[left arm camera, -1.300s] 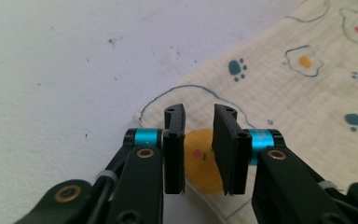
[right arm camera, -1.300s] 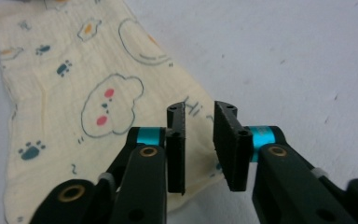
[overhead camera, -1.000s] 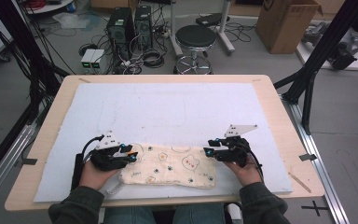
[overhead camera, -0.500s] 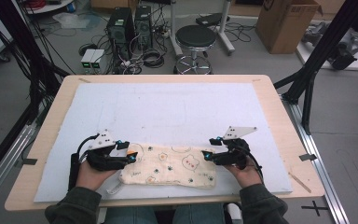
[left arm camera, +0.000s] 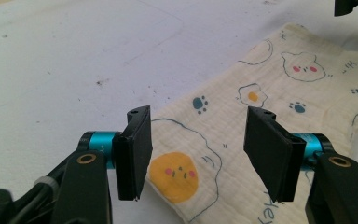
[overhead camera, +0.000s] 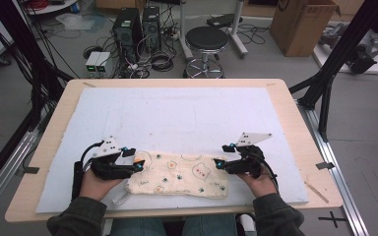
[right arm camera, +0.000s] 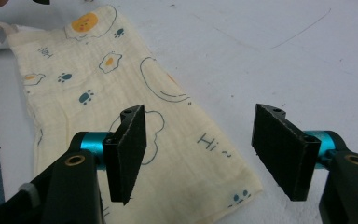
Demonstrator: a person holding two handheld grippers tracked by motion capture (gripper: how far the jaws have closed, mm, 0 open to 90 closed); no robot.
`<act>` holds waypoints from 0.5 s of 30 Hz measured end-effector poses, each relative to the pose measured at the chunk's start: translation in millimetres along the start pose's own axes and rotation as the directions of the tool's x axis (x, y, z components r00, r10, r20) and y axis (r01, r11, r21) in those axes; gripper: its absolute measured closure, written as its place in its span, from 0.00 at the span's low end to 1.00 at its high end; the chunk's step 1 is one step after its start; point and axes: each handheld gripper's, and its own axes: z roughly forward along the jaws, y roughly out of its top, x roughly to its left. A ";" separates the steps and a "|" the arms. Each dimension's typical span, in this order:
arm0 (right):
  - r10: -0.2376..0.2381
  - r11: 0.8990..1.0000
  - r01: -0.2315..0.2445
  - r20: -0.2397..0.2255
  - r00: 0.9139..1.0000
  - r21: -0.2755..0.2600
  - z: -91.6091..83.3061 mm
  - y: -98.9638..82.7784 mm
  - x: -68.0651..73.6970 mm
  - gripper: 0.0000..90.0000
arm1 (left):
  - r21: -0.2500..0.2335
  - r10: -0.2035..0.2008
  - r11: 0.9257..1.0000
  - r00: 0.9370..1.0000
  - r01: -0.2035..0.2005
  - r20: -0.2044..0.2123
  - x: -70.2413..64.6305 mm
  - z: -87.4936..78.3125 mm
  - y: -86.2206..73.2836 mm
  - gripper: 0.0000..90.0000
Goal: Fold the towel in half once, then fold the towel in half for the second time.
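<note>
A cream cloth (overhead camera: 179,174) printed with fried eggs, paw prints and small bear faces lies flat and folded near the front edge of the table, stretched between the two tools. The left gripper (overhead camera: 137,166) sits at the cloth's left end and the right gripper (overhead camera: 218,164) at its right end, each pointing inward along the fabric. Both have just been opening. In the left gripper view the jaws of the left gripper (left arm camera: 196,154) stand apart above a corner of the cloth (left arm camera: 261,112), with the fabric lying beneath the gap and no pad pressing on it. In the right gripper view the right gripper (right arm camera: 198,149) is likewise spread; the cloth (right arm camera: 121,93) runs under its left jaw and the gap, while the other jaw hangs over bare surface beyond the fabric's edge. A small white tag (overhead camera: 120,199) sticks out at the cloth's front left corner.

The cloth rests on a white mat (overhead camera: 177,113) that covers most of a light wooden table (overhead camera: 295,113). Beyond the table the grey floor holds a round black stool (overhead camera: 206,39), two computer towers (overhead camera: 138,22) amid tangled cables, and a cardboard box (overhead camera: 302,22).
</note>
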 end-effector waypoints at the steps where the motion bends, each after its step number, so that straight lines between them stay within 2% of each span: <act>1: 0.001 1.000 -0.001 0.000 1.000 -0.001 0.1 0.0 0.0 0.39 | -0.002 -0.003 1.000 1.000 0.003 -0.002 -0.3 0.4 -0.1 0.47; 4: 0.002 1.000 -0.002 0.002 1.000 0.003 0.2 0.2 -0.5 0.39 | 0.007 0.009 1.000 1.000 -0.009 -0.002 0.3 0.1 0.1 0.46; 15: 0.023 1.000 -0.023 0.016 1.000 0.005 0.0 1.2 -5.1 0.41 | 0.009 0.000 1.000 1.000 0.000 -0.006 2.5 0.9 -0.5 0.46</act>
